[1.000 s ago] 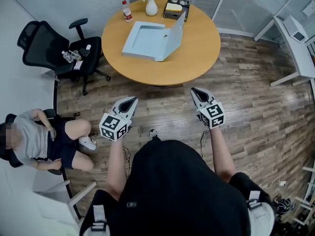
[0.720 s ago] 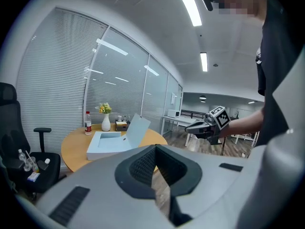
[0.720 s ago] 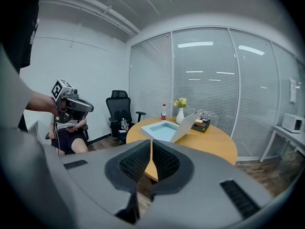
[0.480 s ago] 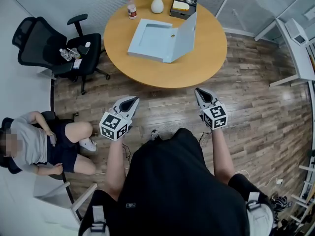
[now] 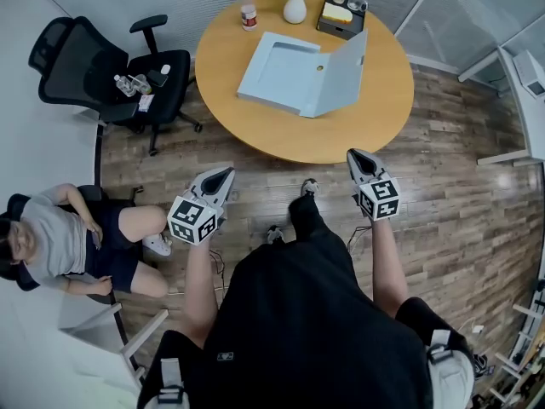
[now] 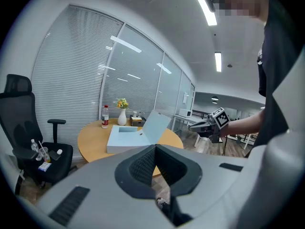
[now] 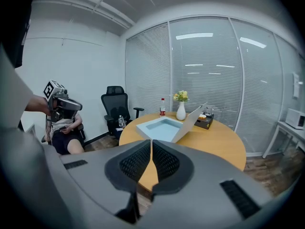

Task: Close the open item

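A light blue box (image 5: 283, 72) lies open on the round wooden table (image 5: 281, 130), its lid (image 5: 347, 68) standing up on the right side. It also shows in the left gripper view, box (image 6: 125, 136) and lid (image 6: 156, 125), and in the right gripper view, box (image 7: 161, 127) and lid (image 7: 191, 121). My left gripper (image 5: 223, 175) and right gripper (image 5: 356, 156) hover over the floor short of the table's near edge, both shut and holding nothing. The jaws of the left gripper (image 6: 155, 149) and of the right gripper (image 7: 151, 152) meet.
A bottle (image 5: 248, 11), a vase with flowers (image 5: 295, 5) and a black tray (image 5: 341, 17) stand at the table's far edge. A black office chair (image 5: 98, 62) with small bottles is at left; a seated person (image 5: 64, 245) is lower left. A white desk (image 5: 526, 88) is at right.
The table and box sit closer and further right in the head view, and a foot now shows ahead of the person. Both grippers stay shut, carried slightly toward the table.
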`<state>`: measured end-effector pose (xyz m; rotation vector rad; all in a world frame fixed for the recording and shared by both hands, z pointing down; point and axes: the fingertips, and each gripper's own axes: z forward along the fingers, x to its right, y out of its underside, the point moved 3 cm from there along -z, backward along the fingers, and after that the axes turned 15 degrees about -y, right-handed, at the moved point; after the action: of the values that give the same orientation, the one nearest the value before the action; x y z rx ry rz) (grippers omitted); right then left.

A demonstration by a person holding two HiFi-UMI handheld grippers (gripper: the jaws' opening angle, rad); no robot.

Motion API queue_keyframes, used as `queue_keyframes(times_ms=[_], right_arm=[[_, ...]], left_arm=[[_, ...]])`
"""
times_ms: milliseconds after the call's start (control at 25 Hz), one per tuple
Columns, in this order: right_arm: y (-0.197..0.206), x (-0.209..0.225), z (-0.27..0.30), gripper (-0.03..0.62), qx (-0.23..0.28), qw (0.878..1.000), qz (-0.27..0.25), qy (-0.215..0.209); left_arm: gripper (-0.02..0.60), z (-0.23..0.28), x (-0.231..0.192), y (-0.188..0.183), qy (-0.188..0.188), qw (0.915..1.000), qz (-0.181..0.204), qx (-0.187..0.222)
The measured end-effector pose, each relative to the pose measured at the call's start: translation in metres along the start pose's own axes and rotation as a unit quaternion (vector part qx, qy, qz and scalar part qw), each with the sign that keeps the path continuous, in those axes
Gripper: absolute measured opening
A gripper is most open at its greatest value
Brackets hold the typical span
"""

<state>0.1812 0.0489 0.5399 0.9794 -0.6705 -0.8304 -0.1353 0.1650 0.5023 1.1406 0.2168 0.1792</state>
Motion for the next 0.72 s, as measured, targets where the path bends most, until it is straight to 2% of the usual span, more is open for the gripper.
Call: queue_keyframes(times_ms=[400, 720], right_arm=[[-0.026, 0.074, 0.034, 0.009, 0.003, 1.000, 0.001, -0.006], [-0.028, 0.138, 0.041, 0.009, -0.003, 1.000, 0.020, 0.006]], left_arm=[[0.005, 0.066, -0.013, -0.044, -0.006, 0.9998, 0.016, -0.004], [0.005, 0.112, -0.019, -0.060, -0.013, 0.9997, 0.008, -0.018]])
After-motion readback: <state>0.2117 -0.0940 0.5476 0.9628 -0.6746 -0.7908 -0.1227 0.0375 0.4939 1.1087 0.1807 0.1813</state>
